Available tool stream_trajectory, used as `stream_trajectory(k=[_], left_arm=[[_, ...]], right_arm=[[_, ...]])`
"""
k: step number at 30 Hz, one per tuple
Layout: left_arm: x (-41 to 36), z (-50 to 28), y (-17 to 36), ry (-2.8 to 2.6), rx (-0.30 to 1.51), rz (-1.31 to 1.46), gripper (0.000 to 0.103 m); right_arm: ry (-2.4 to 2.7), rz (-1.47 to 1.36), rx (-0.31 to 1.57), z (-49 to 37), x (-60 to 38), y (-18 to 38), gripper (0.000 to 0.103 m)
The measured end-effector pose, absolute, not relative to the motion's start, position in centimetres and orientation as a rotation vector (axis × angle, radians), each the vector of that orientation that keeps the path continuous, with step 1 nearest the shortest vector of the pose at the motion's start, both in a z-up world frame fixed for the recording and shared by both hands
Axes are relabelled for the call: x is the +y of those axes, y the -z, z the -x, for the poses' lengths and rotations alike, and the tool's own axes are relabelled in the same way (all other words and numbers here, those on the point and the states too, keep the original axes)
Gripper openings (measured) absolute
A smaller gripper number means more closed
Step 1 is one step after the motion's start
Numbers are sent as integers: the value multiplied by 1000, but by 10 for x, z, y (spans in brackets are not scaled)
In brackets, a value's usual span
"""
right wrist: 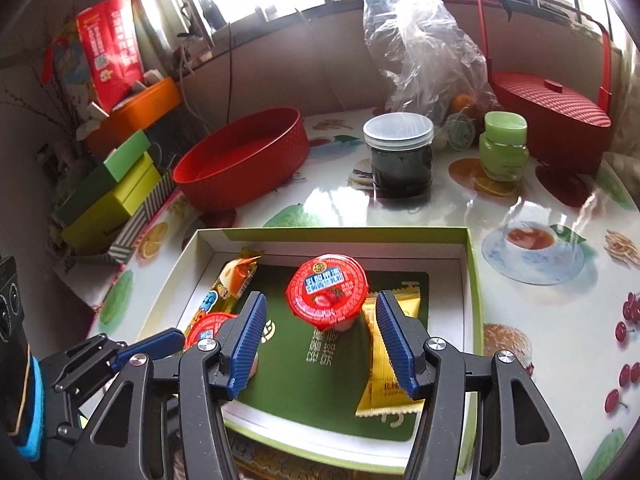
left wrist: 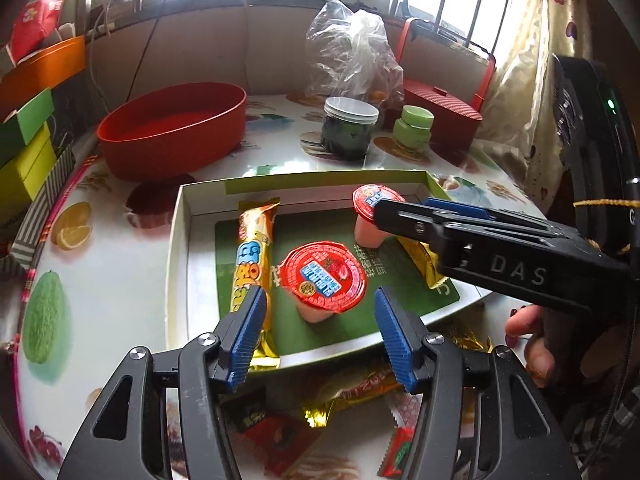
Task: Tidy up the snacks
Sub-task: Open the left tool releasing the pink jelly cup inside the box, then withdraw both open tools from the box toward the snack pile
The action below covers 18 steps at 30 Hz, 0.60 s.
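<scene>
- The shallow open box (left wrist: 180, 240) lies near the front of the tabletop (left wrist: 120, 272) and already holds four snacks.
- Near jelly cup (left wrist: 323, 276): upright on the green liner, red lid up, left of centre.
- Far jelly cup (right wrist: 327, 290): upright, further back and to the right.
- Long orange snack stick (left wrist: 254, 256): lies along the left side of the box; its near end overhangs the front edge.
- Yellow wafer packet (right wrist: 390, 360): lies flat at the right, just beside the far cup.
- Left claw (left wrist: 320, 334): jaws apart, nothing clamped; the near cup stands between and just beyond the pads.
- Right claw (right wrist: 318, 338): jaws apart, nothing clamped; the far cup stands just ahead of the gap.
- Remaining work, as judged: several loose wrapped snacks (left wrist: 280, 436) lie on the tabletop in front of the box, not yet packed.
- Surroundings: a red round tub (left wrist: 172, 132) at far left; a dark jar (right wrist: 400, 156) and a green jar (right wrist: 503, 146) at far centre.
</scene>
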<state>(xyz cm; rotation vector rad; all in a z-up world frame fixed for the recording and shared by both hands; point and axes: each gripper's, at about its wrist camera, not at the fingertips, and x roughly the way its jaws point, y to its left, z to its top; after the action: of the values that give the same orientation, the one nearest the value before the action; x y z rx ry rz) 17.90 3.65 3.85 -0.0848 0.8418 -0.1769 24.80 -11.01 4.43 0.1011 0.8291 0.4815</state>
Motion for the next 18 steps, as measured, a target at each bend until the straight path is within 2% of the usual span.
stream_trajectory(k=[18], left_arm=[[39,-139,-51,149,801,71,57]], right_arm=[[-416,-147,767,-201,-145,-57,57]])
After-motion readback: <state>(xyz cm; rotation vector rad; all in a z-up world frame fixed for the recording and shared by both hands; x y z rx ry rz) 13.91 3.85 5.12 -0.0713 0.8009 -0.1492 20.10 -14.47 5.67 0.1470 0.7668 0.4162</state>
